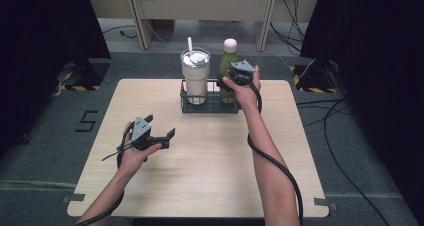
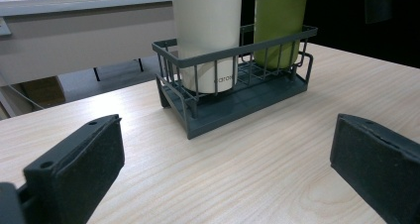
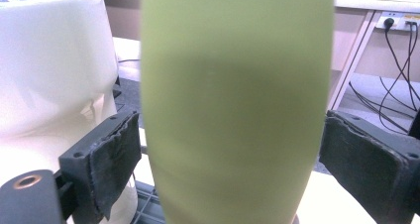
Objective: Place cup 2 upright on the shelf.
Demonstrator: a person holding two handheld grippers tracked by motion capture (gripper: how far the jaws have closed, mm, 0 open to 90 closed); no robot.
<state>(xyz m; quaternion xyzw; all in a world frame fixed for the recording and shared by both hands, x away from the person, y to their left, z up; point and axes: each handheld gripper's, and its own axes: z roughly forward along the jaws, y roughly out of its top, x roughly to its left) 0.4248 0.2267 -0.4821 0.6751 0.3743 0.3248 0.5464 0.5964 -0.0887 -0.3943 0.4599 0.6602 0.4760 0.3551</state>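
Green bottle (image 3: pixel 233 110) stands upright in the right end of the dark wire rack (image 2: pixel 233 92), just beside the cream tumbler (image 1: pixel 195 78) that fills the left end; the rack sits at the far middle of the wooden tabletop (image 1: pixel 210 171). Right tongs (image 1: pixel 231 81) are level at the bottle's body, one jaw on each side. In the right gripper view the right pad stands clear of the bottle with background showing in the gap, and the left pad sits at the bottle's edge without visibly pressing, so I read the jaws as open around it with no grip, holding nothing. Left tongs (image 1: pixel 160 136) hover over the near-left tabletop, jaws wide apart, empty, pointed at the rack and well apart from it. My read on the step: bottle is seated in the rack and the right tongs sit released at its sides; from this one moment I can't tell a placement just finished from a grasp about to start. Next move, if placing: back the right tongs straight out toward the person, level, so neither pad drags the bottle or tips it into the tumbler. If picking: close squarely on the body, then lift straight up to clear the rack rail. Risk is the tight gap to the tumbler on the left pad side.
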